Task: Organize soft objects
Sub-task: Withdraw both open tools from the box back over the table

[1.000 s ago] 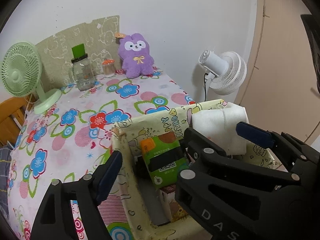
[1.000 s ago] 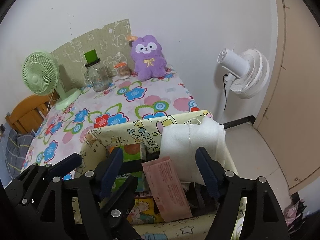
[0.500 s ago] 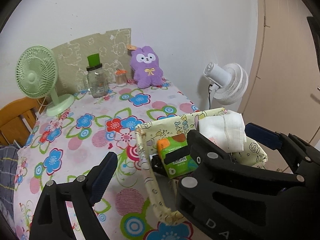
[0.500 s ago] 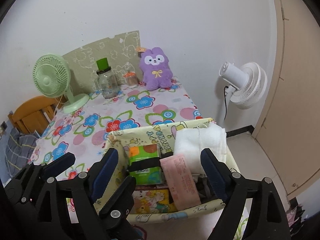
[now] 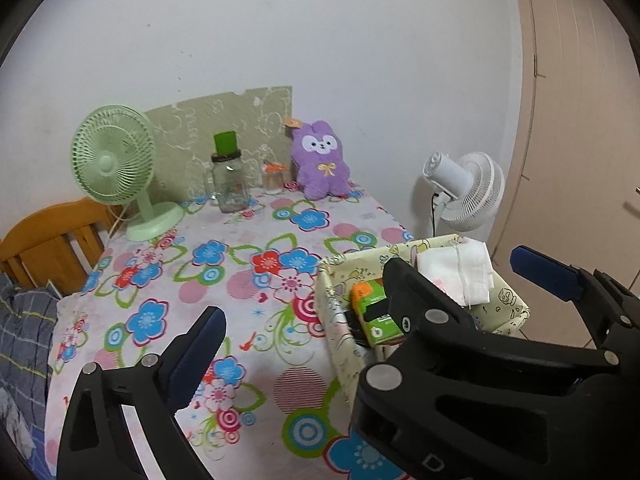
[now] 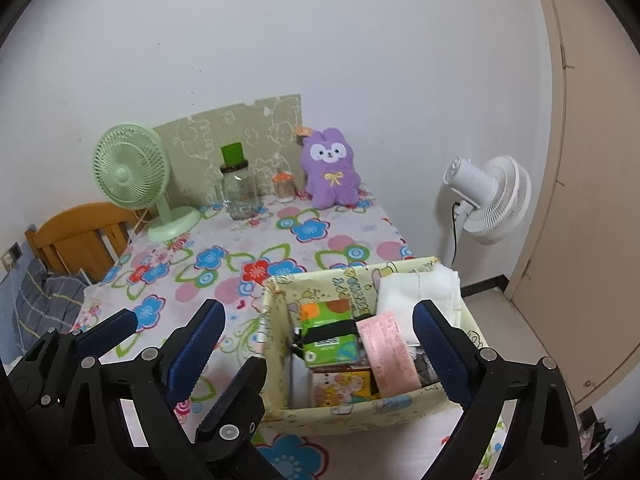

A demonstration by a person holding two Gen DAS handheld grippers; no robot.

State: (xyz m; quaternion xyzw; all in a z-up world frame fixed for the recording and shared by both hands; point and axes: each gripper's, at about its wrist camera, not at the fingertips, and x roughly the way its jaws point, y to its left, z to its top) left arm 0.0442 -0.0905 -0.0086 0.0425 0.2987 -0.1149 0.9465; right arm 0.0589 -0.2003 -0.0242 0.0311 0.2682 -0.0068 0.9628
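Left gripper (image 5: pixel 368 292): jaws opening, nearly full wide, nothing between the pads; only tablecloth and the bin's near corner show in the gap. Not holding anything.
Right gripper (image 6: pixel 320 344): jaws opening too, wide, nothing gripped. The fabric bin sits framed between its fingers but pads are clear of it.
Fabric bin (image 6: pixel 356 404): pale yellow cartoon-print soft box, at the table's right front edge, upright, open top. Prob. parked there so both grippers reach it w/o crossing the table.
Bin contents: white folded cloth (image 6: pixel 418 290) at the back right, lying over the rim; green tissue pack (image 6: pixel 326 336) w/ black band, middle; pink packet (image 6: pixel 390 352) leaning beside it; a cartoon-print box lower front, partly hidden. Dark items under them, can't tell what.
Why cloth sits high: judged, bin is close to full, so it rests on top of the rest, not tucked in.
Purple plush bunny (image 6: pixel 330 168): soft item not yet binned, propped upright against the wall at the table's far end, well apart from the bin.
Far-end clutter: green desk fan (image 6: pixel 132 176), glass jar (image 6: pixel 239 192) w/ green cap, small orange-lidded jar (image 6: pixel 284 186), all near the plush.
Floor: white fan (image 6: pixel 486 200) beside the table, not on it.
Task read: plush looks like the likely next soft thing; a guess.
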